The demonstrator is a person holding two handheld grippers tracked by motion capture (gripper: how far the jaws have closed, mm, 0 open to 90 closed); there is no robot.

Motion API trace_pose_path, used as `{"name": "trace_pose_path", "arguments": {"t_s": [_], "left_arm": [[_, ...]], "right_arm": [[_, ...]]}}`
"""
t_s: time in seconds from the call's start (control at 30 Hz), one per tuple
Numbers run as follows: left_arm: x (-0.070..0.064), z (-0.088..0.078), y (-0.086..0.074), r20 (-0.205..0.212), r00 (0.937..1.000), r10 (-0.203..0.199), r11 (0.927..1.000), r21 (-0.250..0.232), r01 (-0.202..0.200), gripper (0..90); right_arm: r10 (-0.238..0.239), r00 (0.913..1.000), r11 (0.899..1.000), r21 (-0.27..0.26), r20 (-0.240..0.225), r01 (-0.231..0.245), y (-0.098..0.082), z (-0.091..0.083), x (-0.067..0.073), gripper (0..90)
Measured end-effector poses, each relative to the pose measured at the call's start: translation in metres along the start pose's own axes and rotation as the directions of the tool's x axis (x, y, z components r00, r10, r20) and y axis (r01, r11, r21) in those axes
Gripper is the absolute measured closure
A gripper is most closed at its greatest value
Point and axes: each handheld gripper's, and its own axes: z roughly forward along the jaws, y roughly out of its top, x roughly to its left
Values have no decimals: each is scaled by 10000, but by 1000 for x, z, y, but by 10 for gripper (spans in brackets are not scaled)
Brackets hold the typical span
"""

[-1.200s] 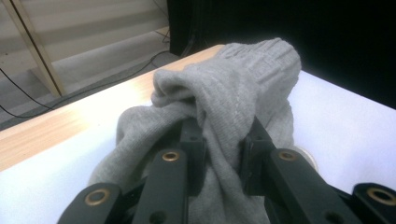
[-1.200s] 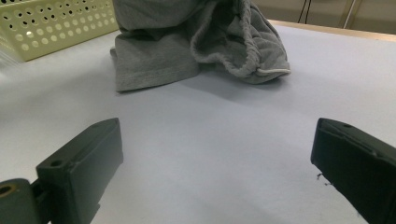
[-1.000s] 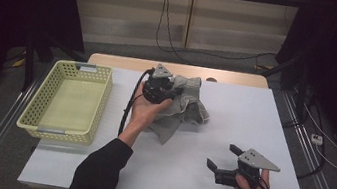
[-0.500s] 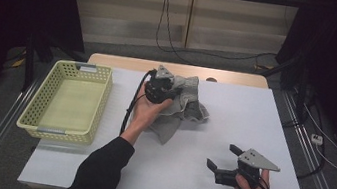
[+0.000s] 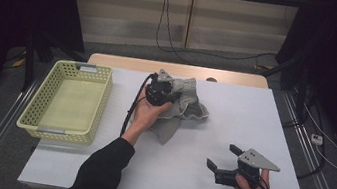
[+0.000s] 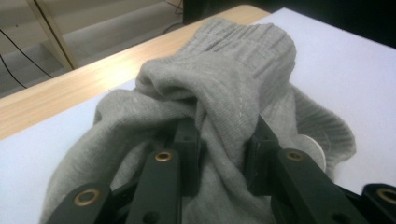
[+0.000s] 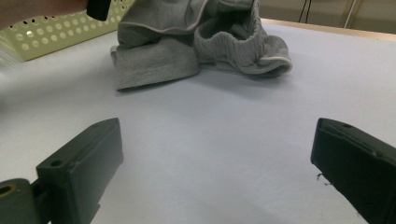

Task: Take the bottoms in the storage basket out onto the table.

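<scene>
1. The table (image 5: 231, 134) leaves plenty of open white surface: right of the grey garment (image 5: 182, 107) and in front of it, down to the person's side. Its far edge, where a wooden strip shows, lies close behind the garment. A careless push away from the person could slide cloth over that edge.

2. The garment sits crumpled in a heap at the middle of the table toward the far side, just right of the yellow basket (image 5: 35, 112) but not touching it. Being loose knit, it would probably unfold and drag on a lift. A trailing end might catch the basket's rim or sweep the table.

3. The basket stands empty at the left, near the table's left edge. A knock from a swinging arm or hanging cloth could shove it toward that edge.

4. The left gripper (image 6: 219, 154) has a fold of the garment bunched between its jaws, which have just been opening a little while the fold remains pinched. If they loosen further, I judge the thin fold would slip out.

5. The right gripper (image 5: 225, 158) rests low at the near right with its jaws spread wide and nothing between them, well apart from the garment. It has room to move anywhere.
</scene>
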Motion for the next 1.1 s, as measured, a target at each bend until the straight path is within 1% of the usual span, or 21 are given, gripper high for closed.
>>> {"name": "trace_pose_path", "arguments": {"t_s": [0.07, 0.2, 0.27, 0.5, 0.53, 0.57, 0.6, 0.67, 0.7, 0.73, 0.8, 0.83, 0.87, 0.9, 0.93, 0.97, 1.0, 1.03, 1.1], "left_arm": [[0, 2, -2, 38, 10000, 24, 9999, 107, -24, 707], [0, 7, -5, 38, 9998, -198, 9996, 207, 197, 708], [-1, 10, -7, 55, 9997, -233, 9990, 386, 231, 705], [-3, 22, -16, 19, 10000, 62, 9969, 784, -63, 673], [-2, 24, -18, 56, 10000, 66, 9961, 883, -71, 666], [-2, 26, -20, 86, 10000, -17, 9950, 998, 9, 656], [-2, 27, -22, 11, 10000, 27, 9953, 964, -28, 651], [-2, 28, -24, 63, 9999, 154, 9948, 1006, -159, 642], [-2, 29, -25, 114, 9998, 141, 9946, 1026, -152, 637], [-2, 29, -25, 74, 9998, 195, 9948, 1003, -201, 631], [-3, 30, -25, 163, 9998, 146, 9946, 1029, -162, 611], [-4, 31, -25, 140, 9997, 211, 9933, 1131, -226, 601], [-5, 31, -26, 161, 9997, 165, 9936, 1118, -182, 589], [-7, 31, -26, 354, 9993, 76, 9934, 1142, -116, 580], [-8, 33, -26, 673, 9977, -115, 9936, 1131, 38, 561], [-11, 33, -26, 670, 9977, 117, 9922, 1228, -199, 559], [-14, 33, -27, 486, 9979, 440, 9910, 1244, -498, 559], [-15, 34, -27, 442, 9973, 583, 9902, 1245, -634, 558], [-15, 35, -28, 460, 9976, 515, 9910, 1212, -567, 545]], "right_arm": [[1, 10000, 10000, 6, -2, -1, 0, 0, 0, 23], [-4, 10000, 10000, -1, -1, 4, 0, 0, 0, 23], [-7, 10000, 10000, 0, -3, 7, 0, 0, 0, 23], [-1, 10000, 10000, 1, -4, 1, 0, 0, 0, 23], [-4, 10000, 10000, 5, -3, 4, 0, 0, 0, 23], [-15, 10000, 10000, 4, -5, 15, 0, 0, 0, 23], [-20, 10000, 10000, 2, -9, 20, 0, 0, 0, 23], [-14, 10000, 10000, -1, -5, 14, 0, 0, 0, 23], [-12, 10000, 10000, -1, -5, 12, 0, 0, 0, 23], [-12, 10000, 10000, -2, -5, 12, 0, 0, 0, 23], [-26, 10000, 10000, -1, -5, 26, 0, 0, 0, 23], [-33, 10000, 10000, -11, -11, 33, 0, 0, 0, 23], [-35, 10000, 10000, -12, -10, 35, 0, 0, 0, 23], [-38, 10000, 10000, -12, -9, 38, 0, 0, 0, 23], [-39, 10000, 10000, 3, 0, 39, 0, 0, 0, 23], [-35, 10000, 10000, 5, -6, 35, 0, 0, 0, 23], [-8, 10000, 10000, -4, -5, 8, 0, 0, 0, 23], [-6, 10000, 10000, 0, 1, 6, 0, 1, 0, 23], [-12, 10000, 10000, -7, -11, 12, 0, 1, 0, 23]]}}
